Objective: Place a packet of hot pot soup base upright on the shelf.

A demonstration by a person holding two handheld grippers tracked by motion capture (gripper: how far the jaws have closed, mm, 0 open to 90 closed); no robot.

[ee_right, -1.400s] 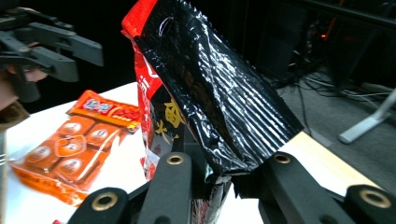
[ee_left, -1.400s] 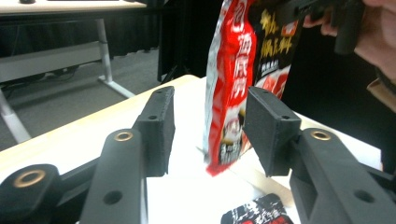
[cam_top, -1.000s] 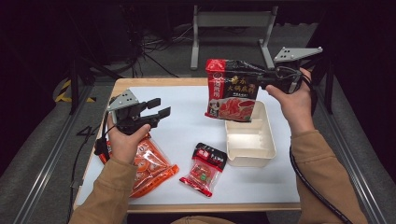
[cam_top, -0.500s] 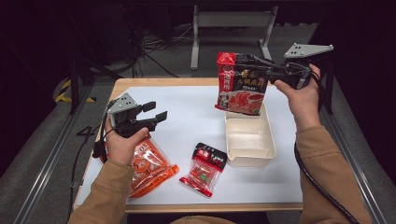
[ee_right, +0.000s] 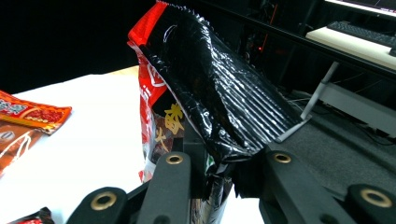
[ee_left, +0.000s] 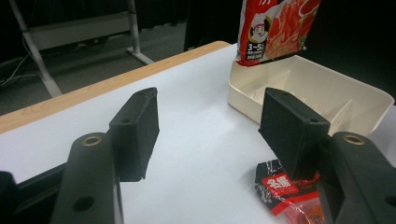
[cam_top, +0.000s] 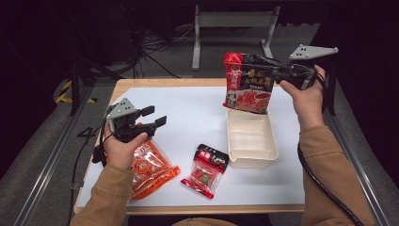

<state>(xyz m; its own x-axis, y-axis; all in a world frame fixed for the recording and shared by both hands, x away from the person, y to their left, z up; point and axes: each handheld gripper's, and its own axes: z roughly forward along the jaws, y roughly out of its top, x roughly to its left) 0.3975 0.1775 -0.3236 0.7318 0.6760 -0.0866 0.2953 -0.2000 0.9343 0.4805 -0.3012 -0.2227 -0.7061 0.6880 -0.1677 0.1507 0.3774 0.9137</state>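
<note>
Looked like a lab or recording studio rather than a home: dark, black-draped surroundings, grey carpeted floor (cam_top: 42, 155), loose cables (cam_top: 160, 47) trailing behind a white-topped table (cam_top: 188, 108) with wooden edge, metal stand legs (cam_top: 230, 21), yellow-black hazard tape (cam_top: 70, 92) on the floor, and a keyboard (ee_right: 369, 30) on a neighbouring desk.

Red-and-black pouch (cam_top: 249, 82), cream tray (cam_top: 251, 157)

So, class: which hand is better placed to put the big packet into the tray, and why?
The right. Its tongs are shut on the big packet, which hangs over the tray's far end. The left tongs are open with nothing between them, above the orange packet, well away from the tray.
</note>
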